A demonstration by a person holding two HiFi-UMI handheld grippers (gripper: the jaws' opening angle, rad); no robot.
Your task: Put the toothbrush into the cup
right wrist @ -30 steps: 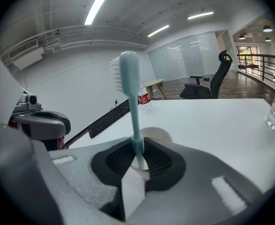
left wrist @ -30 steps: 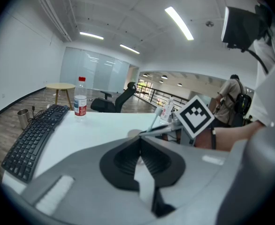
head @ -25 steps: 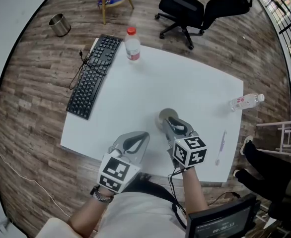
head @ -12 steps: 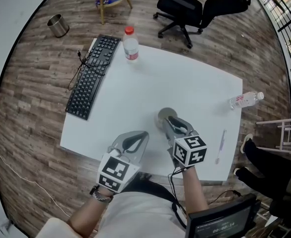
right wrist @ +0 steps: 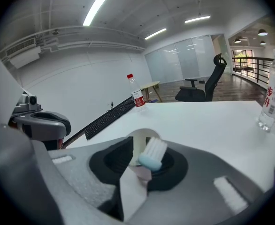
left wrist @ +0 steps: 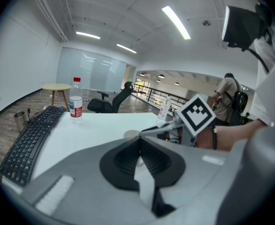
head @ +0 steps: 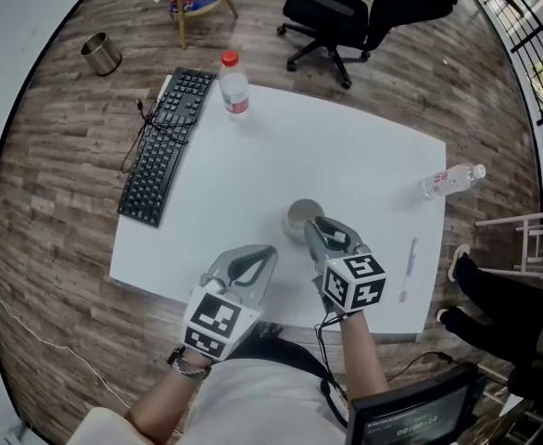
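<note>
A pale round cup [head: 302,217] stands on the white table [head: 253,174] near its front edge. My right gripper [head: 317,231] hovers just right of and behind the cup, shut on a toothbrush. Its white bristles on a light blue head [right wrist: 152,154] stick up between the jaws of my right gripper [right wrist: 144,167], with the cup [right wrist: 138,142] directly beyond. My left gripper [head: 266,252] hangs over the table's front edge, left of the right one, shut with nothing in it. In the left gripper view its closed tips [left wrist: 140,146] point toward the cup [left wrist: 131,134].
A black keyboard [head: 163,145] lies along the table's left edge. A red-capped bottle [head: 233,89] stands at the back, another bottle [head: 451,180] at the right edge. A slim pale stick [head: 409,269] lies at the front right. An office chair [head: 332,12] stands behind the table.
The head view has slid a little, so table and cup sit slightly further left. The cup now shows more fully beside the right gripper's tips. Both grippers keep their hold.
</note>
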